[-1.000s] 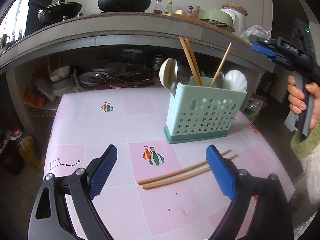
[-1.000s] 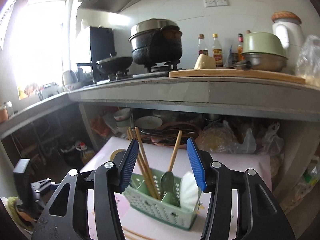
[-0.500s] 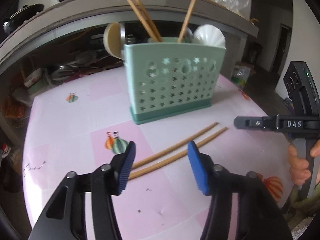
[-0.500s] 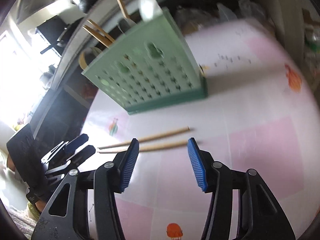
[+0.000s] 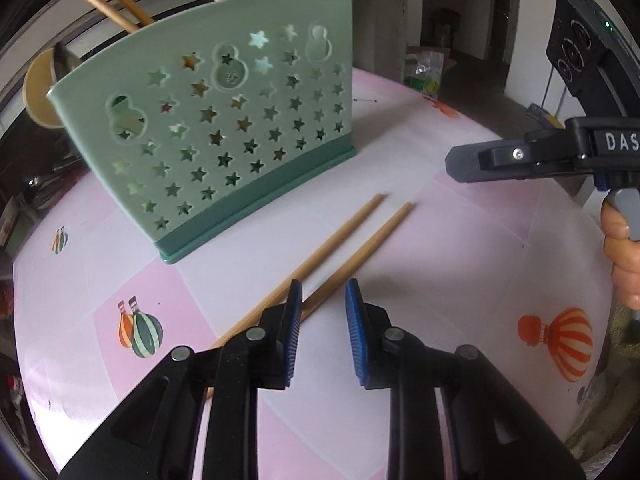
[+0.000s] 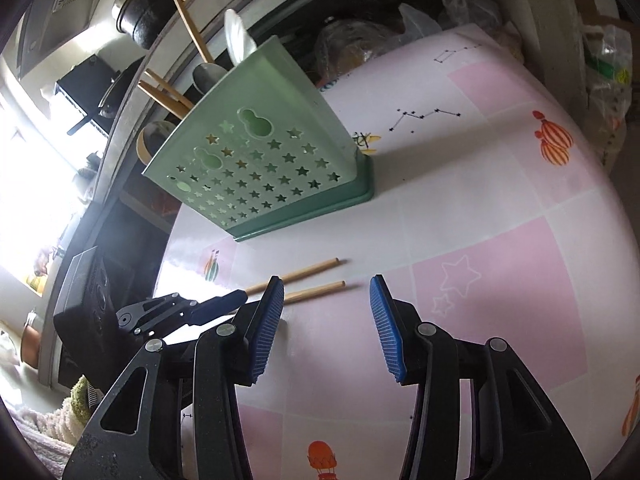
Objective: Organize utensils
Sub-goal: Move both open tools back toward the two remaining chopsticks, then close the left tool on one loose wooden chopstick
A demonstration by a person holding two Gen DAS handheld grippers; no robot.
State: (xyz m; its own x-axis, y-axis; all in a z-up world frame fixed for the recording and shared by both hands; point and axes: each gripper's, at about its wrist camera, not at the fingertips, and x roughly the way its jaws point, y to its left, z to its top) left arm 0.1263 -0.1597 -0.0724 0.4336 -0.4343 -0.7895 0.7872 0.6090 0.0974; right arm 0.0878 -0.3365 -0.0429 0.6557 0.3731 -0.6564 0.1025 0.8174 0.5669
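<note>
Pink checkered tablecloth (image 5: 460, 240): two bamboo chopsticks (image 5: 352, 236) parallel; left tool (image 5: 320, 300) closing, ungripped.

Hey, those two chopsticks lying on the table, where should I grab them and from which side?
Probably near the thick ends, from above, where the left gripper is closing in: the chopsticks lie flat, side by side, so jaws straddling them crosswise can pinch both.

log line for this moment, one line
left gripper: closing around chopsticks | right gripper: open, empty | holder: upright
</note>
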